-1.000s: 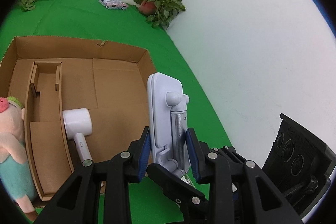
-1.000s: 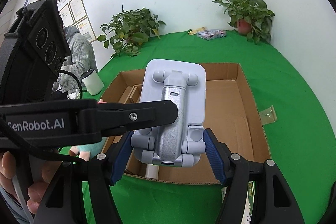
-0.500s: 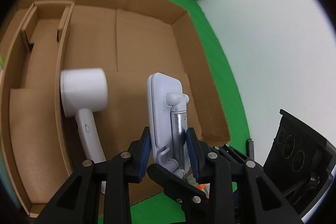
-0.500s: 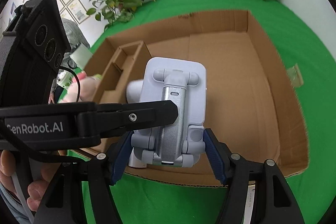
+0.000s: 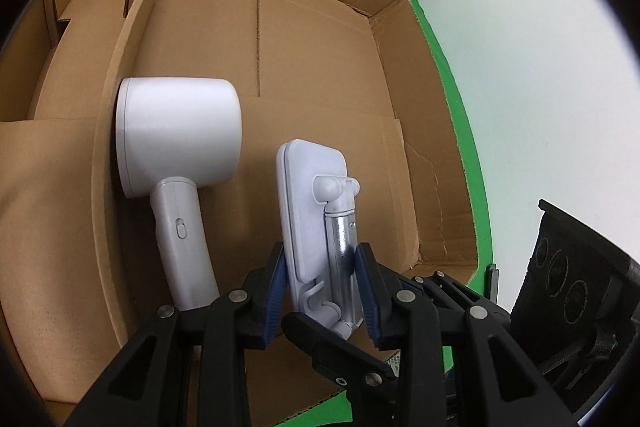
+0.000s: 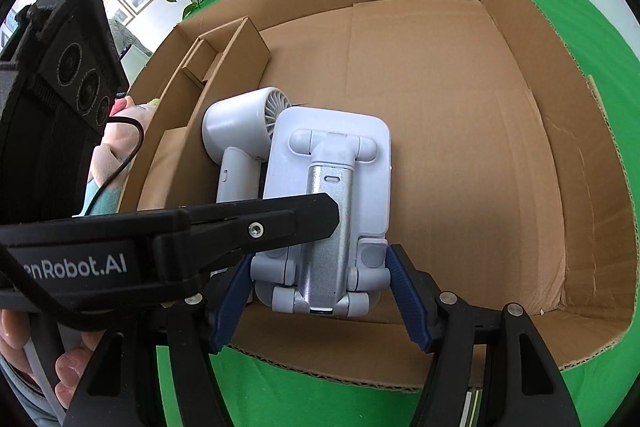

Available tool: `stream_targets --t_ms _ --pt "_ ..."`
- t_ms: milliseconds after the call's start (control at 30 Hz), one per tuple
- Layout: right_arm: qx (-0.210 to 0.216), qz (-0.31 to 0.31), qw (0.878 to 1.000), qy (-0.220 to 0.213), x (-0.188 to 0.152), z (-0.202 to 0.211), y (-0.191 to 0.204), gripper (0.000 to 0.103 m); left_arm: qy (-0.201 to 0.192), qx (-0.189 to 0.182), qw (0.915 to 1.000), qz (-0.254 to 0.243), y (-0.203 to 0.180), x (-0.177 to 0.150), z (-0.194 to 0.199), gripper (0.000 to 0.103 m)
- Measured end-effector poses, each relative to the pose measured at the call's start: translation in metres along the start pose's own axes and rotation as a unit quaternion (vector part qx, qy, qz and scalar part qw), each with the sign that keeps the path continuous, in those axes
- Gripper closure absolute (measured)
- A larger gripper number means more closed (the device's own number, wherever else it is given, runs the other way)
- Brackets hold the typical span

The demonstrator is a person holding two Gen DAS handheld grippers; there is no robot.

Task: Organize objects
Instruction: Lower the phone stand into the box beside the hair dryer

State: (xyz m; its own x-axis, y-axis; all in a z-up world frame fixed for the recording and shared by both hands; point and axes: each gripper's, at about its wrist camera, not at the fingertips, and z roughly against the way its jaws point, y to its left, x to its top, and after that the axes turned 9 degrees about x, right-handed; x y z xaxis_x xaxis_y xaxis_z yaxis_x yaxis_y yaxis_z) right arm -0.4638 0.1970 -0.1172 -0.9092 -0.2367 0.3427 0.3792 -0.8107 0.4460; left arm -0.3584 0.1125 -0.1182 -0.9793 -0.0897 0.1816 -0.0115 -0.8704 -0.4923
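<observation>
Within the last second I lowered the stand (image 5: 320, 223), clenched in my left jaws and flanked by my right jaws, whose contact I could not confirm, into the box (image 6: 460, 107) beside the dryer (image 5: 176, 147), leaving only its release.

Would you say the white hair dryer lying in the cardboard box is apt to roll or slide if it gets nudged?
The white hair dryer probably won't roll far: its handle juts out from the round barrel. Its smooth plastic would likely slide on the brown cardboard box floor, though the divider beside it should stop leftward movement.
</observation>
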Motion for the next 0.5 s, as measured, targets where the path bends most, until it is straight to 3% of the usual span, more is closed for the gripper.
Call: stream_targets --t_ms 233,400,500 --pt "0.018 0.004 1.000 0.020 0.003 0.001 0.002 0.037 -0.010 0.033 0.9994 0.000 0.004 0.006 0.019 0.070" --pt "0.020 -0.007 1.000 0.001 0.008 0.015 -0.007 0.037 -0.058 0.031 0.9977 -0.017 0.010 0.003 0.065 0.070" --pt "0.003 -0.012 1.000 0.019 0.015 0.005 -0.015 0.039 -0.086 0.040 0.9951 -0.027 0.018 -0.005 0.091 0.070"
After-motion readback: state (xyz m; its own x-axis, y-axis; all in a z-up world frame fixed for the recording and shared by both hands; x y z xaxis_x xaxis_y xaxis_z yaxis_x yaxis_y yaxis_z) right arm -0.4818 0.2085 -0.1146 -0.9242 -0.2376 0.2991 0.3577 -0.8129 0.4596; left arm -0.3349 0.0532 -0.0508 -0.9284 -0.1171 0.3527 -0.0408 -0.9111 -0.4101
